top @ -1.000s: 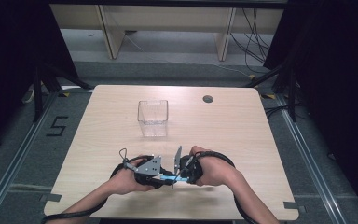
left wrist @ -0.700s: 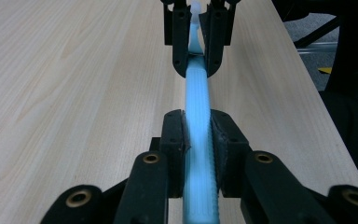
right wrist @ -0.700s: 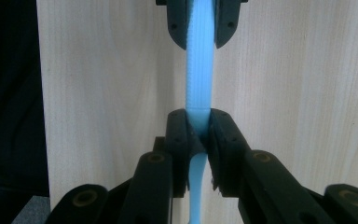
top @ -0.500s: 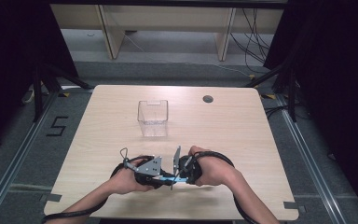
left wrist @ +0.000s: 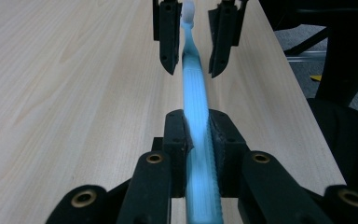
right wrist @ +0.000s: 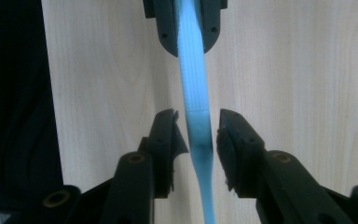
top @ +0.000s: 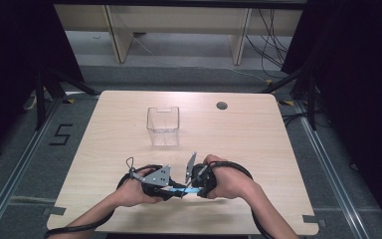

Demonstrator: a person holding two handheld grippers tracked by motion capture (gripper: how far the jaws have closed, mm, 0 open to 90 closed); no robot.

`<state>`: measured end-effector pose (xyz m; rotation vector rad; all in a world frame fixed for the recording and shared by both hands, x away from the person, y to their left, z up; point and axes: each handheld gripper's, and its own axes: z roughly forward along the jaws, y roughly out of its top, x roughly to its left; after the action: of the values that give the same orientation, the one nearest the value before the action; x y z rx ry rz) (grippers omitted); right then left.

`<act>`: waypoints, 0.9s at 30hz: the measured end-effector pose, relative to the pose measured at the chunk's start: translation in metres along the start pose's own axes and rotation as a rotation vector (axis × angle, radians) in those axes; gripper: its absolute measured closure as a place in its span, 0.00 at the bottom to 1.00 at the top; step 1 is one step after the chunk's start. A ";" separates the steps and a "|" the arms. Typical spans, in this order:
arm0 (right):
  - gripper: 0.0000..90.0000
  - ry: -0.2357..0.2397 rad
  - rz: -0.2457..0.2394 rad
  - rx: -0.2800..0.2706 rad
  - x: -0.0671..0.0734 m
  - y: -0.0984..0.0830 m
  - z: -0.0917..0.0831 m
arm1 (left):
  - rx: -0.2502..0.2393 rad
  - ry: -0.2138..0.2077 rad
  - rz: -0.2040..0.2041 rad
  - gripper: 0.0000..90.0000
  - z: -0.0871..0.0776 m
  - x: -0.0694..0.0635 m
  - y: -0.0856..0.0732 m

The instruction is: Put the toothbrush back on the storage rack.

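left tool (left wrist: 196, 140) clamped on toothbrush (left wrist: 195, 88) | right tool (right wrist: 198, 135) jaws just opened, apart beside toothbrush neck | both near box (top: 163, 125) on worktop (top: 258, 144)

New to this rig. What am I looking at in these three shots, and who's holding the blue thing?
No robot: a person holds a hand-held claw in each hand. The high view looks down on the wooden table, where a clear plastic box stands. The other two cameras ride on the claws. The left claw is clamped on a light blue toothbrush, held above the table. The right claw has just been opening: its jaws stand on either side of the toothbrush with gaps, not pressing it.
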<state>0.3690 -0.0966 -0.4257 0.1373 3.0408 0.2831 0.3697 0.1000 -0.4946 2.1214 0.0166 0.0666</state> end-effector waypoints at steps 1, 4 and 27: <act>0.71 -0.003 0.016 -0.003 0.001 -0.001 -0.002 | -0.010 -0.001 -0.009 0.86 0.000 0.000 0.000; 0.67 -0.035 0.088 -0.055 0.002 -0.007 -0.010 | -0.005 0.017 -0.007 0.86 -0.002 0.001 -0.002; 0.54 -0.146 0.466 -0.656 0.054 -0.095 0.013 | -0.149 0.176 -0.104 0.86 -0.023 0.009 -0.010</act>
<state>0.3085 -0.1816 -0.4601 0.7650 2.5656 1.2051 0.3778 0.1248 -0.4910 1.9564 0.2195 0.1875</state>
